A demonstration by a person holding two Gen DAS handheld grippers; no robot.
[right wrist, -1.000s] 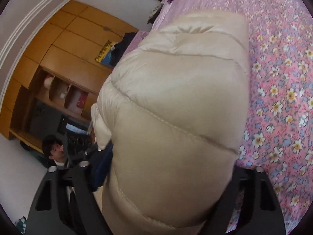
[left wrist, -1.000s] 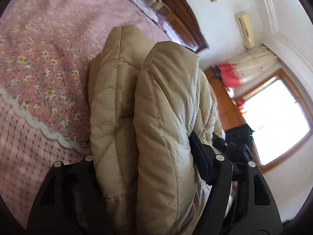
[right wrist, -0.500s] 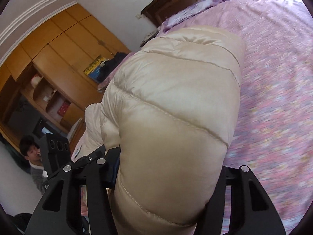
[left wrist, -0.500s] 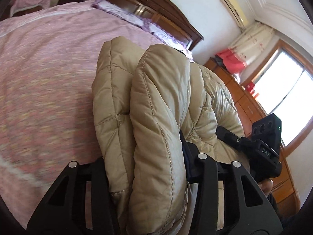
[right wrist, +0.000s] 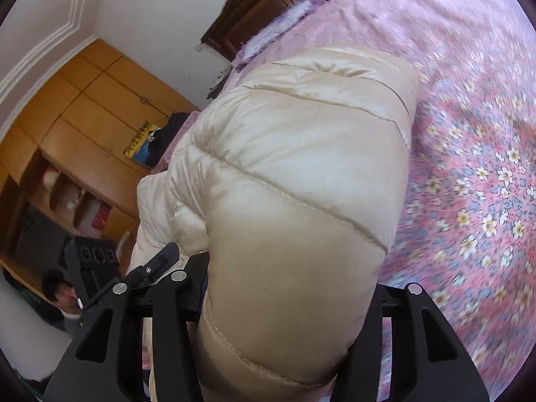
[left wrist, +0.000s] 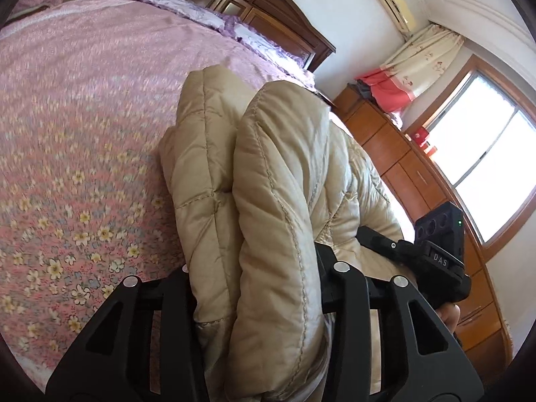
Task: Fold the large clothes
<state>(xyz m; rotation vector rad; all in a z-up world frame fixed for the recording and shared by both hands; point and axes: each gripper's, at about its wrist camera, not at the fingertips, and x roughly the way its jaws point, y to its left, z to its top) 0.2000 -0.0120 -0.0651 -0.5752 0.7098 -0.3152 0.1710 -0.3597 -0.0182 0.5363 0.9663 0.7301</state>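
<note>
Beige quilted jacket (left wrist: 274, 221), bunched in thick folds, pinched between the fingers of the left gripper (left wrist: 258, 288) and likewise clamped in the right gripper (right wrist: 281, 301), held up off the pink floral bedspread (left wrist: 77, 140) lying beyond and below both tools. Ahead of the left gripper: dark wooden headboard (left wrist: 268, 10) with purple-trimmed pillows (left wrist: 201, 16); to its right, the other gripper's black body, a wooden cabinet (left wrist: 412, 174) and a bright window (left wrist: 485, 154). Left of the right gripper: orange wooden wardrobe (right wrist: 80, 107) with open cubbies (right wrist: 67, 197) (contents too small to tell) and a dark-haired person (right wrist: 60, 294) low down.
</note>
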